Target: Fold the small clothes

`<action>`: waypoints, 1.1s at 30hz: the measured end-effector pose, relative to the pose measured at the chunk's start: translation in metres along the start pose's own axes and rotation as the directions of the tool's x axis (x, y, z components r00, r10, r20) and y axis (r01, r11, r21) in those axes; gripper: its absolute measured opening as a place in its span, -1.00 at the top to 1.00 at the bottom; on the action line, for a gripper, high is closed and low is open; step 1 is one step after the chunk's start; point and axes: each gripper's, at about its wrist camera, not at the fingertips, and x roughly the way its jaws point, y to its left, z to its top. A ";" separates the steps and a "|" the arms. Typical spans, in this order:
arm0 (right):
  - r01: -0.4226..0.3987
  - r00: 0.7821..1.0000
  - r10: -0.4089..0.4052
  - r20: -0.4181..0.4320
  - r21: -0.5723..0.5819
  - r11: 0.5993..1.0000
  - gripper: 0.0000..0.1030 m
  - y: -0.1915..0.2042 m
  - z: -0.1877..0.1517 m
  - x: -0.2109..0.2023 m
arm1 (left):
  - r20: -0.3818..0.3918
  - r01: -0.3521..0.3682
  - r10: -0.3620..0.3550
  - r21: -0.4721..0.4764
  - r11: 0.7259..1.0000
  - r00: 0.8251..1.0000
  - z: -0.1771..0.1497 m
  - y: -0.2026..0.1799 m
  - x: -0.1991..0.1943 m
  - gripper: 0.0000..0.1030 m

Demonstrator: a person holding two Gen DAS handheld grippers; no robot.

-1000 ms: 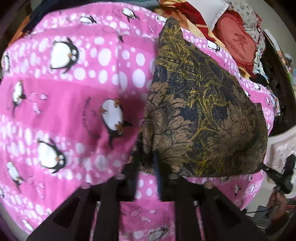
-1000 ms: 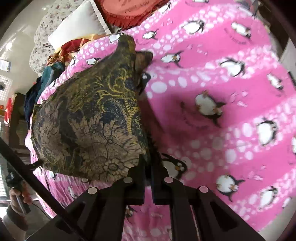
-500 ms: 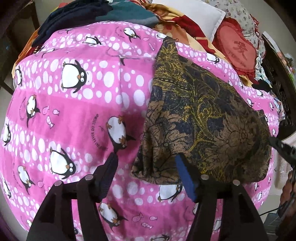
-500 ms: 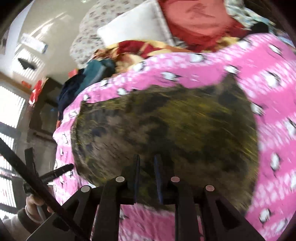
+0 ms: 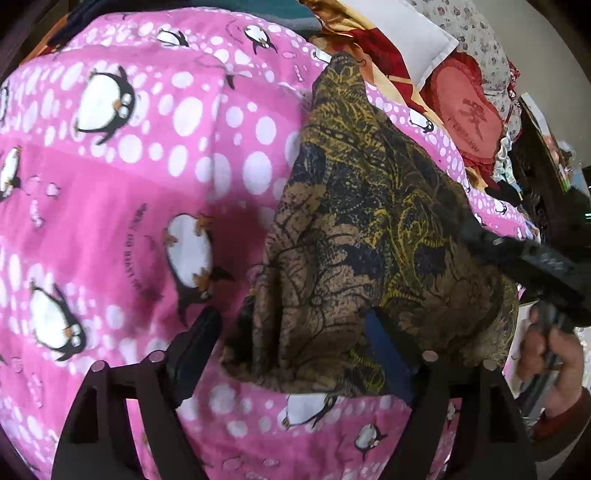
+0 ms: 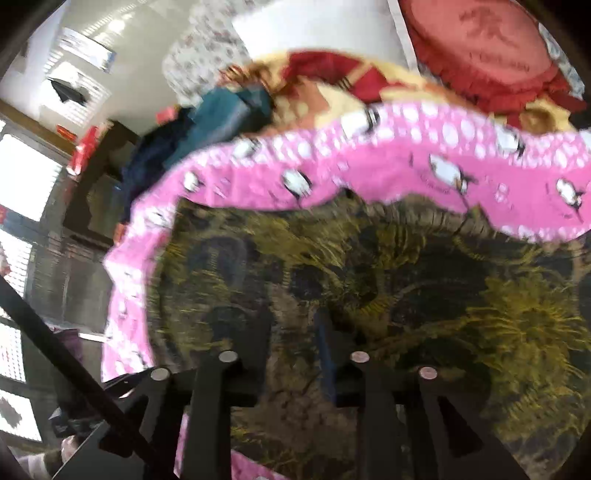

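A small brown, gold and navy patterned garment (image 5: 373,236) lies on a pink penguin-print blanket (image 5: 147,177). My left gripper (image 5: 291,336) is open, its fingers astride the garment's near left corner, which lies loose between them. The right gripper's body crosses the right side of the left wrist view (image 5: 532,266), over the garment's right edge. In the blurred right wrist view the garment (image 6: 424,280) fills the lower frame. My right gripper (image 6: 291,332) hovers just above it, jaws slightly apart with nothing clearly between them.
Pillows and cushions pile at the bed's head: a red round cushion (image 5: 469,118), a white pillow (image 5: 410,33) and dark clothes (image 6: 207,122). The blanket's far edge (image 6: 369,166) borders them. Dark furniture and windows stand at the left (image 6: 44,206).
My left gripper opened and let go of the garment's corner, which dropped onto the blanket. My right gripper swung from the garment's near edge across over its top.
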 end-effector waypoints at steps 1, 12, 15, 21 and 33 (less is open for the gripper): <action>-0.008 1.000 0.008 0.000 0.010 1.000 0.47 -0.003 0.000 0.003 | 0.002 0.011 -0.011 -0.002 1.000 1.000 0.001 -0.001 0.003 -0.62; -0.087 0.995 0.083 0.064 0.056 0.995 0.47 -0.004 0.011 -0.018 | 0.032 0.037 -0.038 0.022 0.999 0.999 0.004 -0.012 0.018 -0.77; -0.097 0.995 0.095 0.019 0.143 0.985 0.47 -0.020 0.011 0.010 | 0.035 0.090 -0.090 0.008 0.996 0.995 0.004 -0.010 0.018 -0.74; -0.147 0.989 0.146 0.017 0.172 0.974 0.48 -0.029 0.011 0.017 | 0.025 0.197 -0.196 -0.044 0.979 0.980 0.011 -0.014 -0.003 0.82; -0.386 0.921 0.386 0.056 0.279 0.879 -0.09 -0.043 0.034 -0.013 | 0.045 0.217 -0.236 0.251 0.943 0.971 0.021 -0.146 -0.064 0.82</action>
